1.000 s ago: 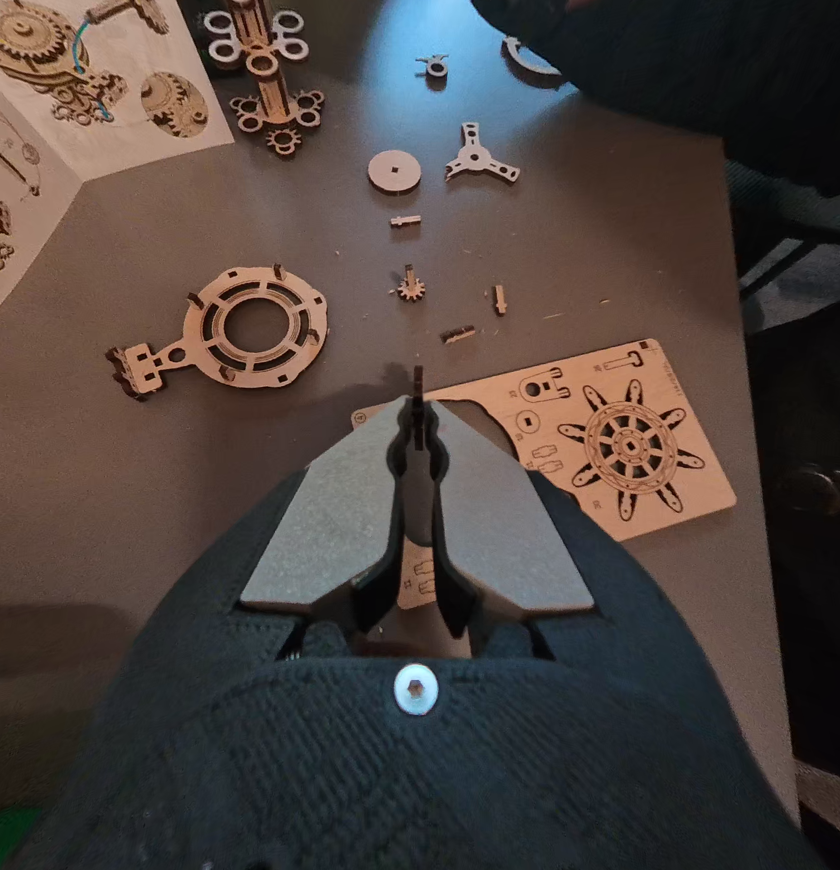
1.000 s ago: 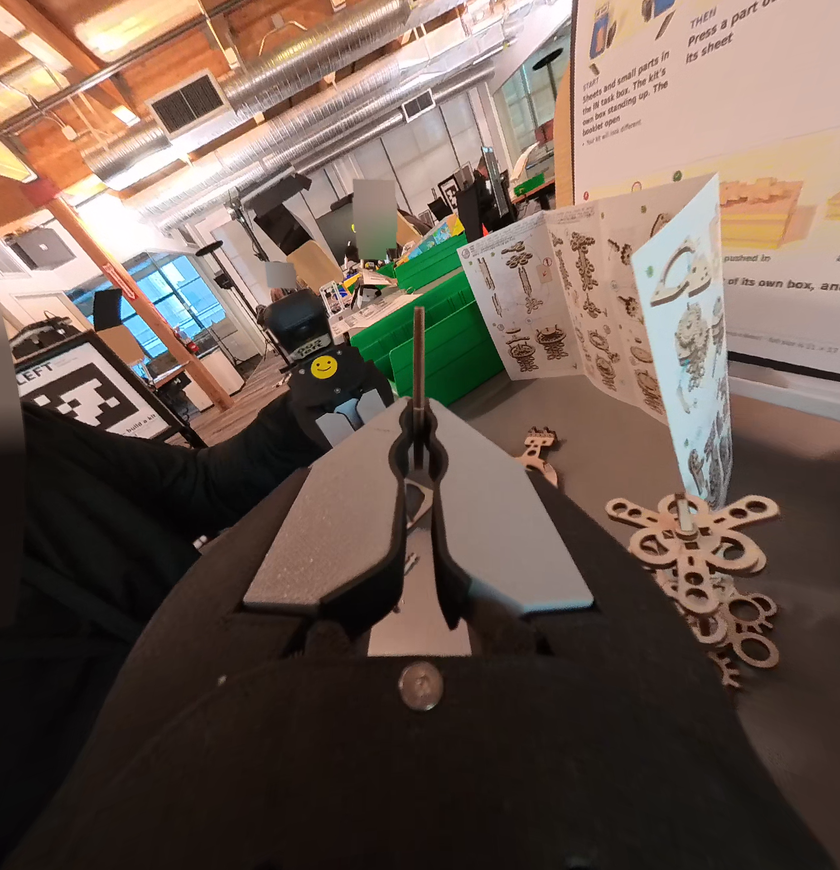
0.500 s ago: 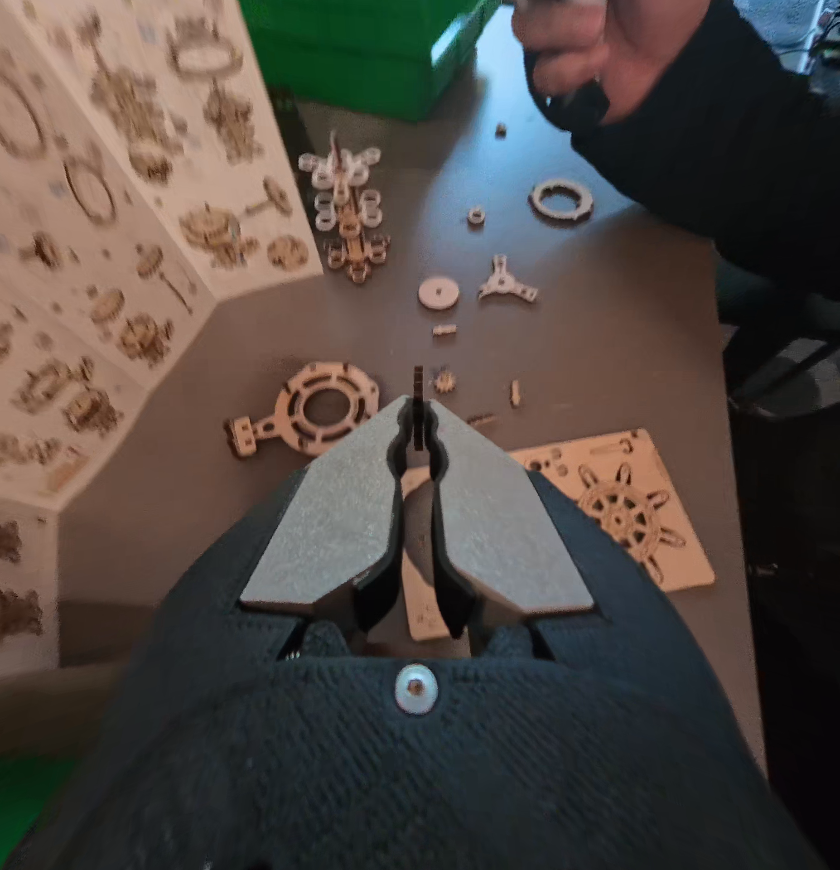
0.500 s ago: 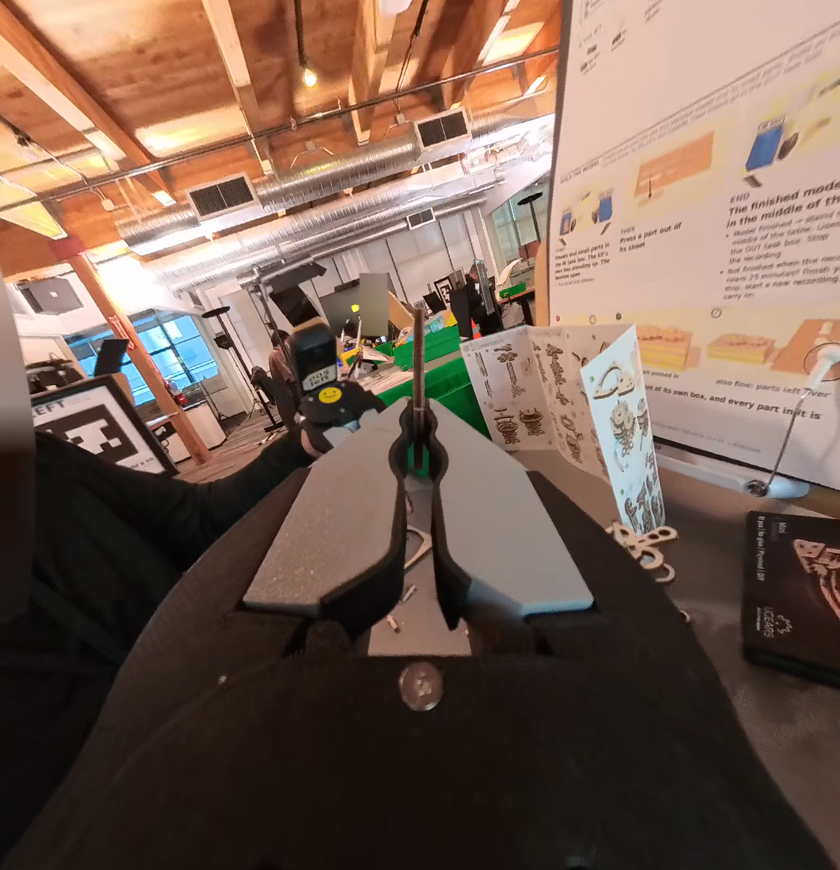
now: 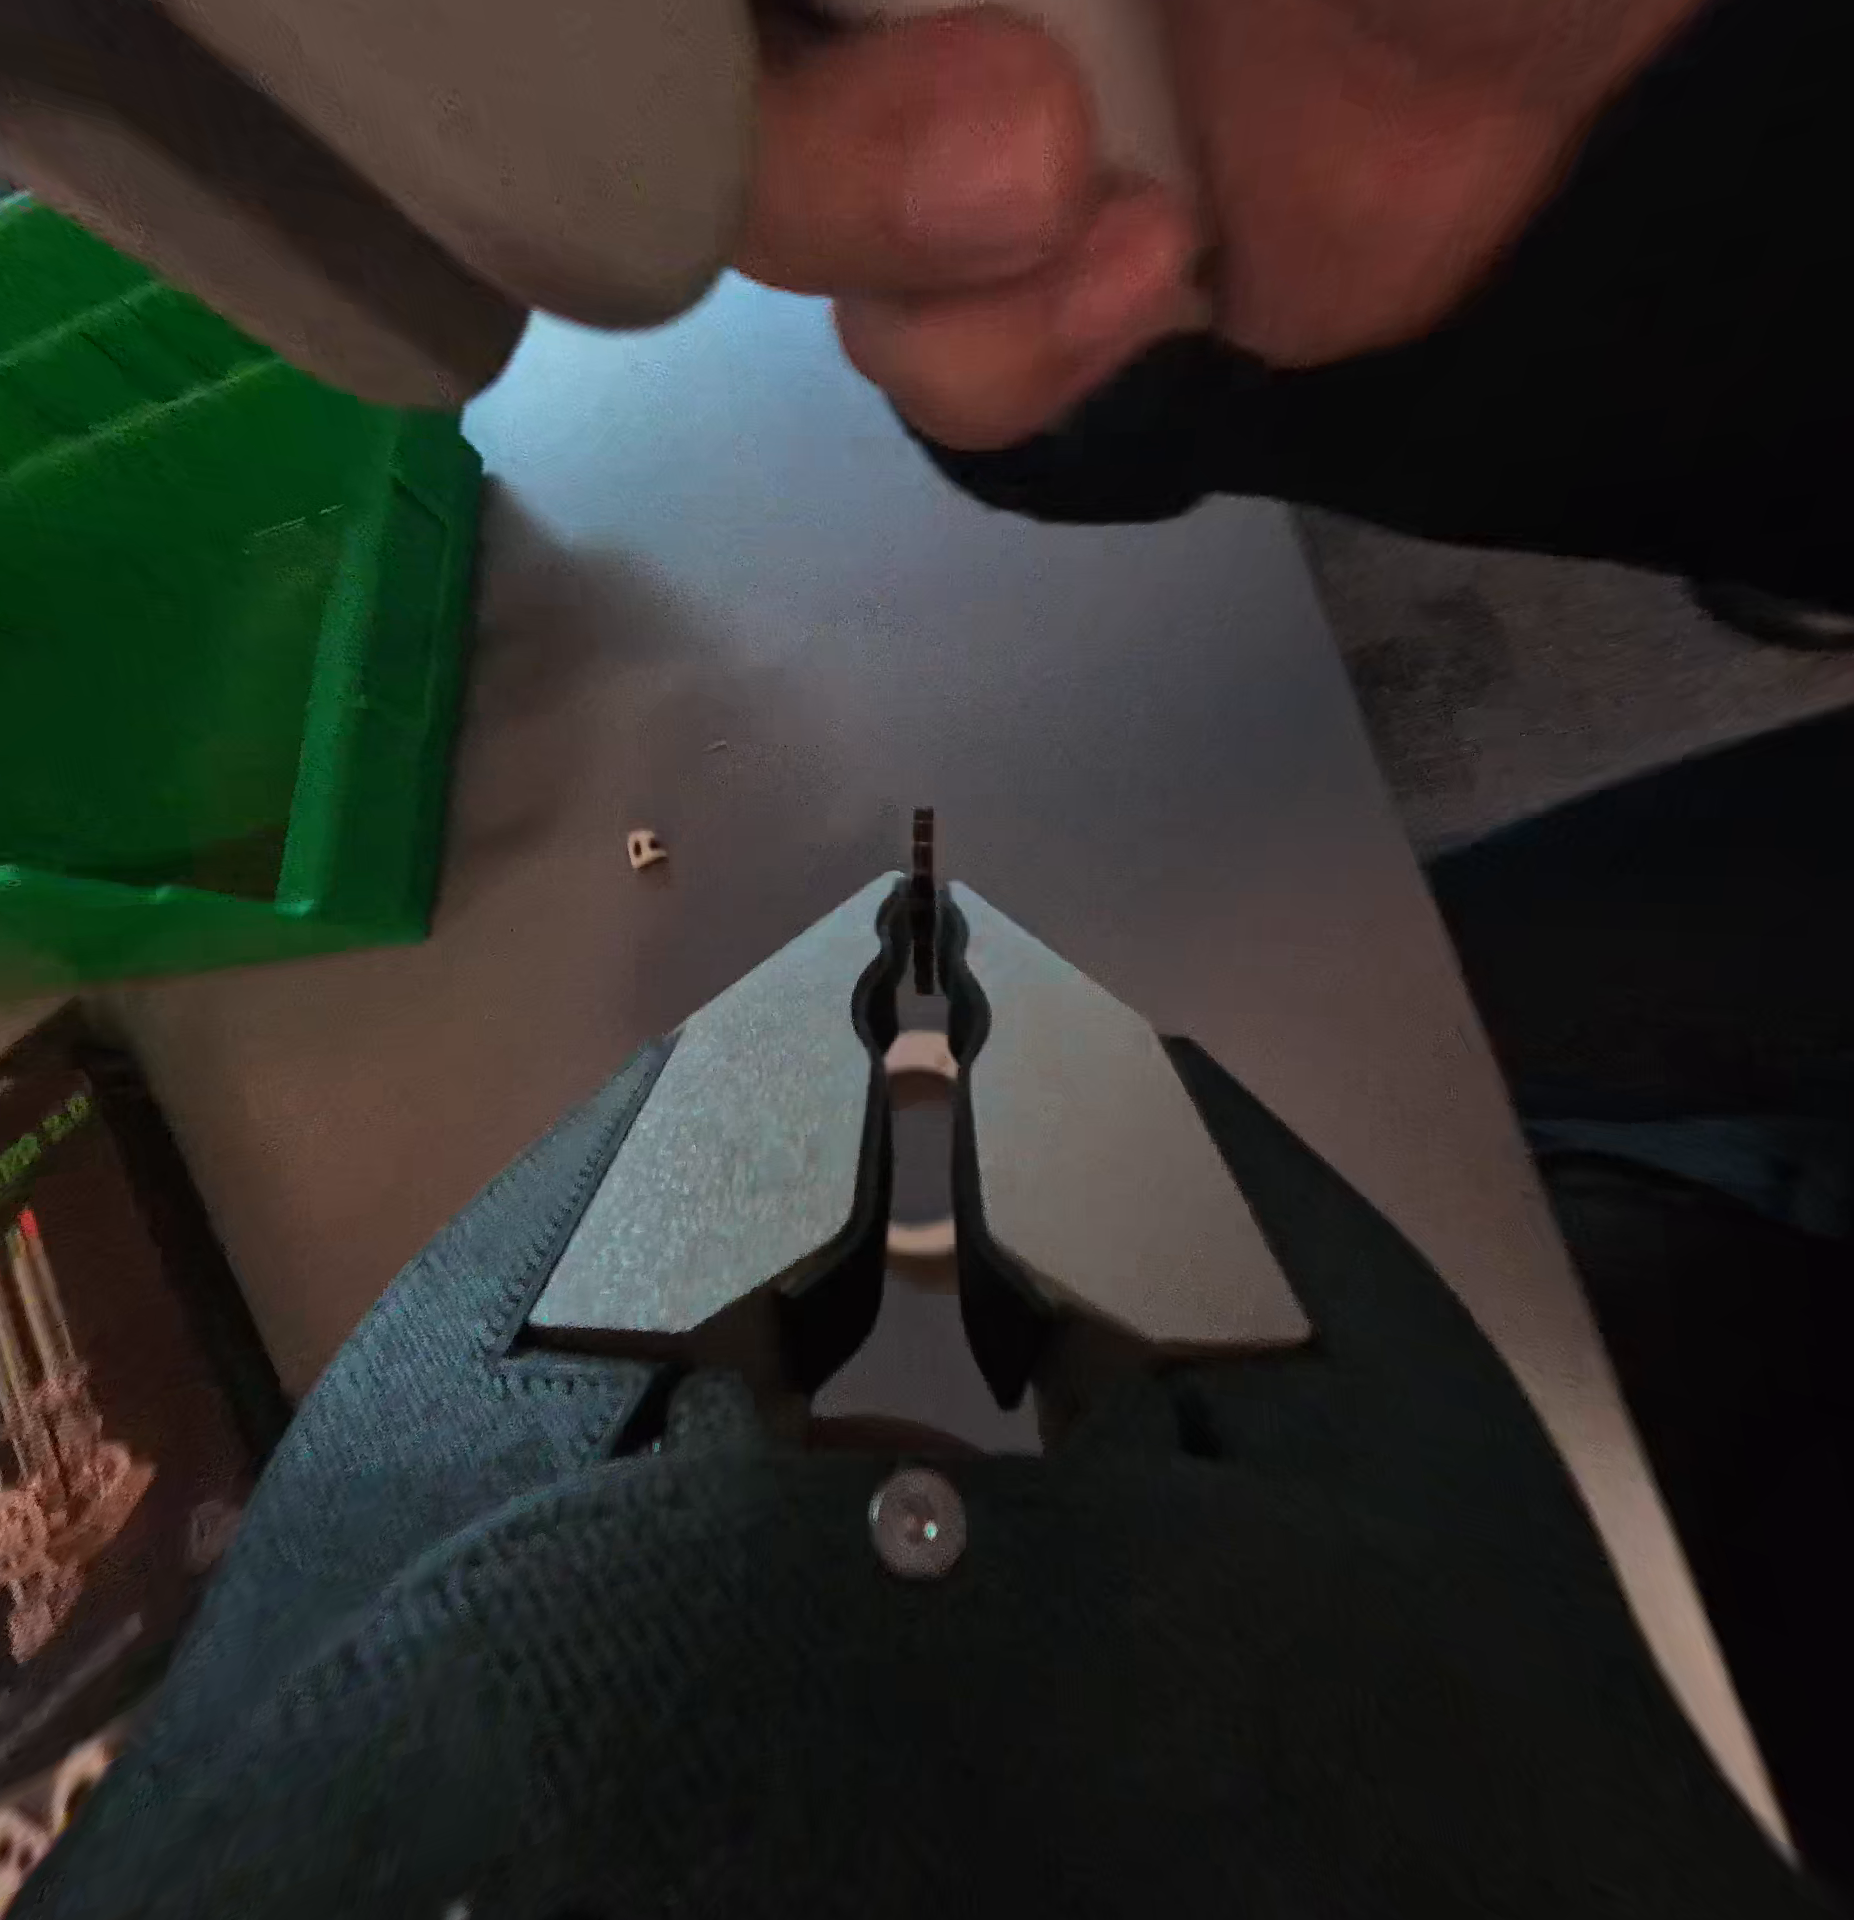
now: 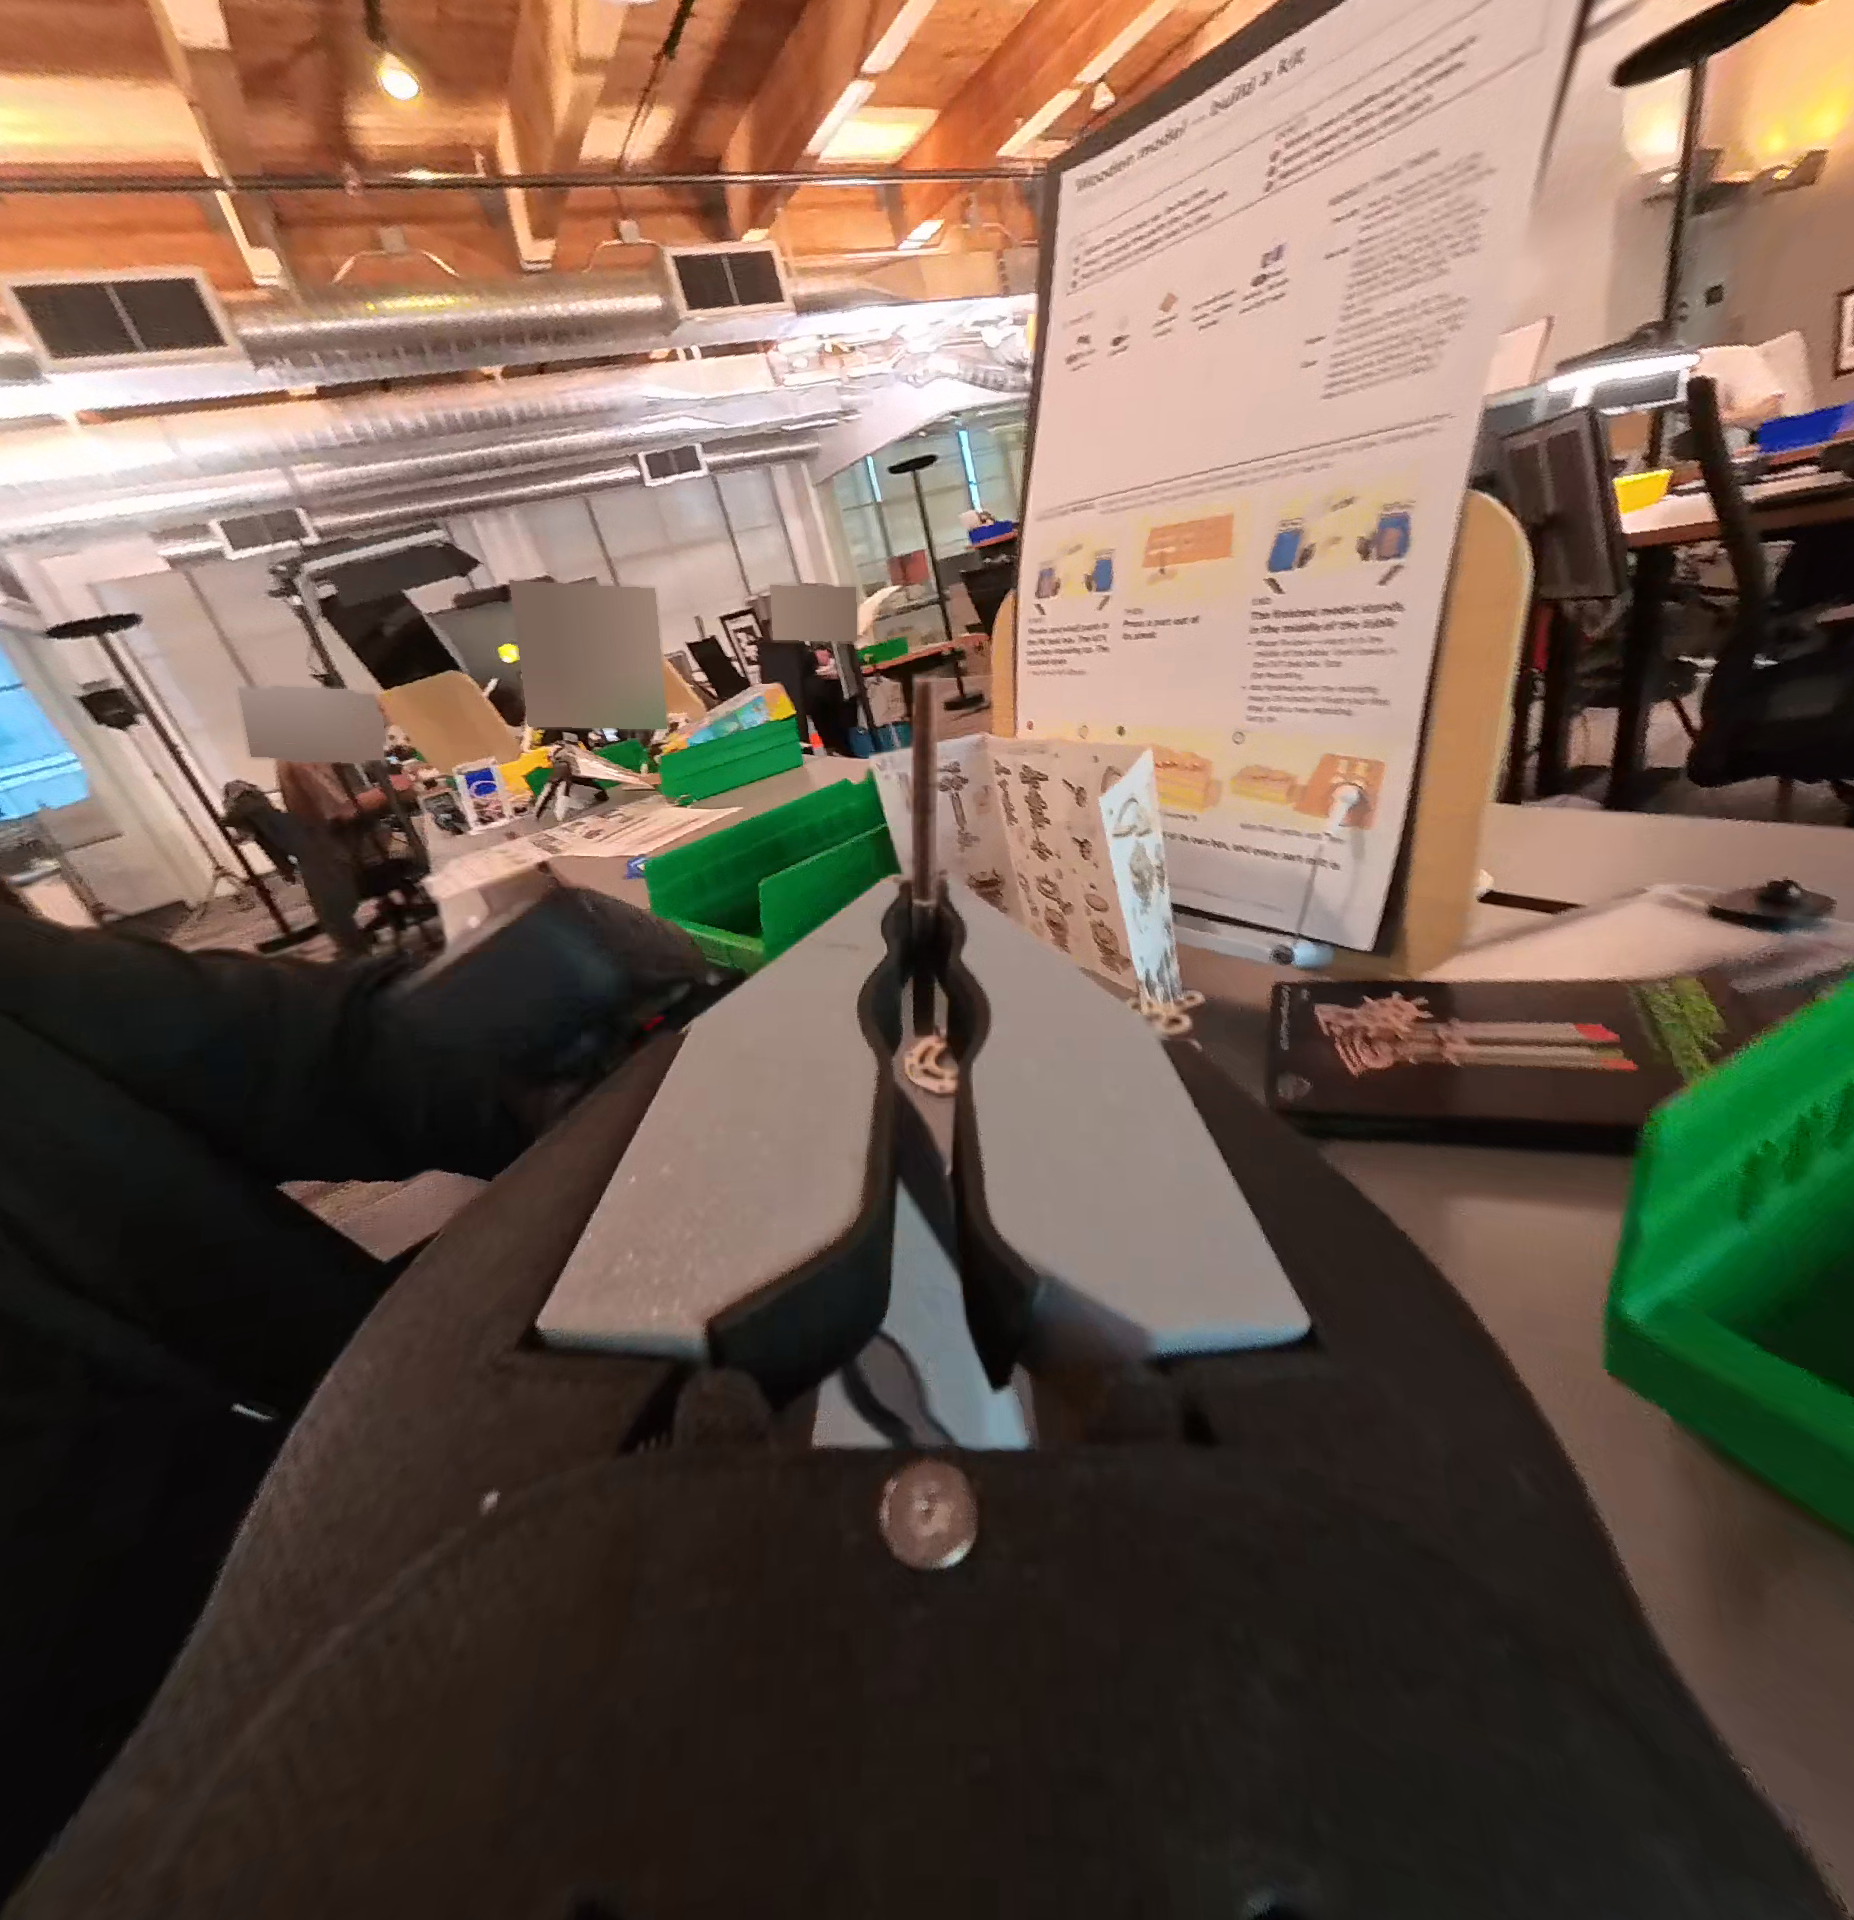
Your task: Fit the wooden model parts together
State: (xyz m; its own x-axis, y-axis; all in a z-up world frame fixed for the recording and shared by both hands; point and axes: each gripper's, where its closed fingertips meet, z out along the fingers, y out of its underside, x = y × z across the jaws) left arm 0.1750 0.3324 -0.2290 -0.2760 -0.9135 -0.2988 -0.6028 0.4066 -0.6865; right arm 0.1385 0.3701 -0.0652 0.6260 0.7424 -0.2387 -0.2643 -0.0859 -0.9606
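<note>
My left gripper (image 5: 924, 883) has swung off the parts spread toward the green plastic bin (image 5: 206, 665), clamped on a small dark wooden sliver (image 5: 923, 899). My right gripper (image 6: 925, 914) pinches a thin wooden disc edge-on (image 6: 921, 800); mating probably comes next.
</note>
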